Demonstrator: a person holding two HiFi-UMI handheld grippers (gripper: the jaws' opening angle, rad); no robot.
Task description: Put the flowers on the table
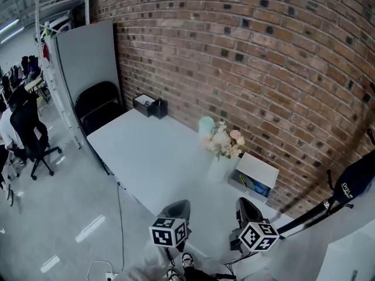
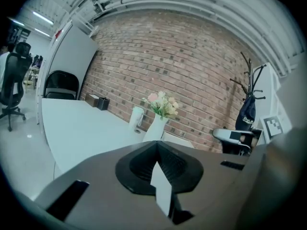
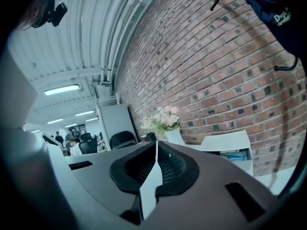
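A bunch of pale pink and cream flowers stands in a white vase on the white table, close to the brick wall. Both grippers hover at the table's near end, short of the vase. My left gripper is shut, its jaws meeting along a seam with nothing between them. My right gripper is shut and empty too. The flowers show ahead in the left gripper view, and the flowers show just past the jaws in the right gripper view.
A mint cylinder stands behind the vase, and a white open box lies to its right. Black boxes sit at the table's far end by a black chair. A dark bag hangs at the right. A person sits far left.
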